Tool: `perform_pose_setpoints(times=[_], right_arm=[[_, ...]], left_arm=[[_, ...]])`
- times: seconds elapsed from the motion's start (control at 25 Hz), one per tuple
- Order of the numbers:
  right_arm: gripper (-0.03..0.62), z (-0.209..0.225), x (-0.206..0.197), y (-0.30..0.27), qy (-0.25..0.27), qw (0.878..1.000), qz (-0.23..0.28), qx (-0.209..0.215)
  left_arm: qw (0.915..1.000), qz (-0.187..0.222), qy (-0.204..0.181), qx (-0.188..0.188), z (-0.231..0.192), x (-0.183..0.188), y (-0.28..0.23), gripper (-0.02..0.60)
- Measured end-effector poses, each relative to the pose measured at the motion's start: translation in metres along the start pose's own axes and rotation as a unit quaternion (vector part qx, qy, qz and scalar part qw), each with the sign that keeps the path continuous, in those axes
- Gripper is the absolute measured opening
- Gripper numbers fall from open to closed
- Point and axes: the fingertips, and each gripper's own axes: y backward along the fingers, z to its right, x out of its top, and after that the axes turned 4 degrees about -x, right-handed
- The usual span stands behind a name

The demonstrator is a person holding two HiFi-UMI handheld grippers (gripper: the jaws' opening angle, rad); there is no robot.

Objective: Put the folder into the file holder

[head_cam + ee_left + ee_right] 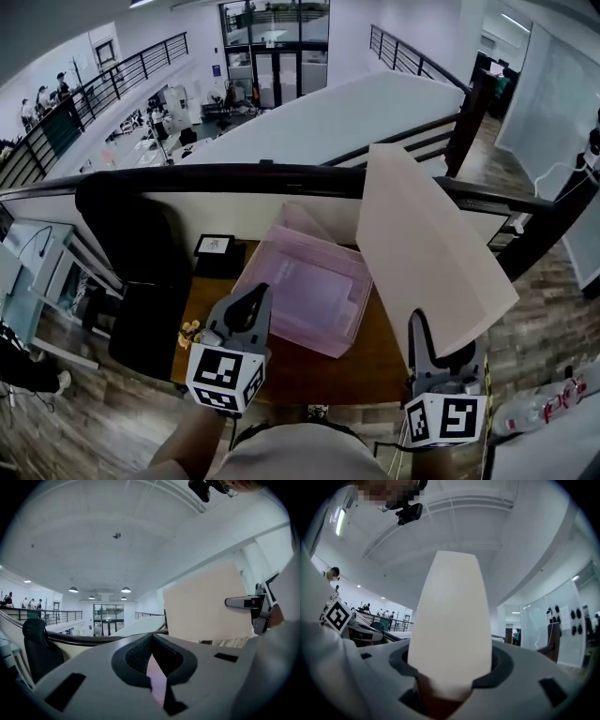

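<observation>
The folder's [431, 244] lower edge is swallowed by the right gripper [442, 353], so how deep the bite goes is not visible from above; in the right gripper view both jaws are pressed against the pale sheet [450, 620], which fills the gap between them and blocks most of what lies ahead. The sheet also covers the far right corner of the pink translucent file holder [323, 253] and part of the wooden desk [309, 370] and the dark railing [234, 173] behind it; the left gripper [248, 309] hides the holder's near left corner; whether anything lies in the holder is hard to tell through its cloudy walls.

The folder is in the air, just right of the holder and above the desk; it stands up from the right gripper, its long axis rising away from the person and leaning left, with the broad face turned towards the holder.

The left gripper hovers over the holder's near left side; in its own view the jaws [151, 640] meet at the tips with nothing between them, a sliver of pink showing below; the folder [206, 602] shows to its right, a black chair [40, 644] to its left.
</observation>
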Motion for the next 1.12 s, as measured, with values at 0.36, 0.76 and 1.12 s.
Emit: perform_pose_setpoints(times=[0.36,0.76,1.12], right_arm=[[0.291,0.022,-0.022,-0.079,-0.006,0.999,-0.011,0.046],[0.29,-0.001,-0.031,-0.129,0.007,0.996,-0.034,0.081],[0.291,-0.032,-0.04,-0.175,0.088,0.974,-0.1,0.184]], left_arm=[[0.9987,-0.013,0.014,0.047,-0.017,-0.005,-0.05,0.003],[0.9978,-0.025,0.023,0.058,-0.061,-0.009,-0.068,0.003],[0.9981,-0.018,0.032,0.05,-0.091,-0.011,-0.075,0.003]])
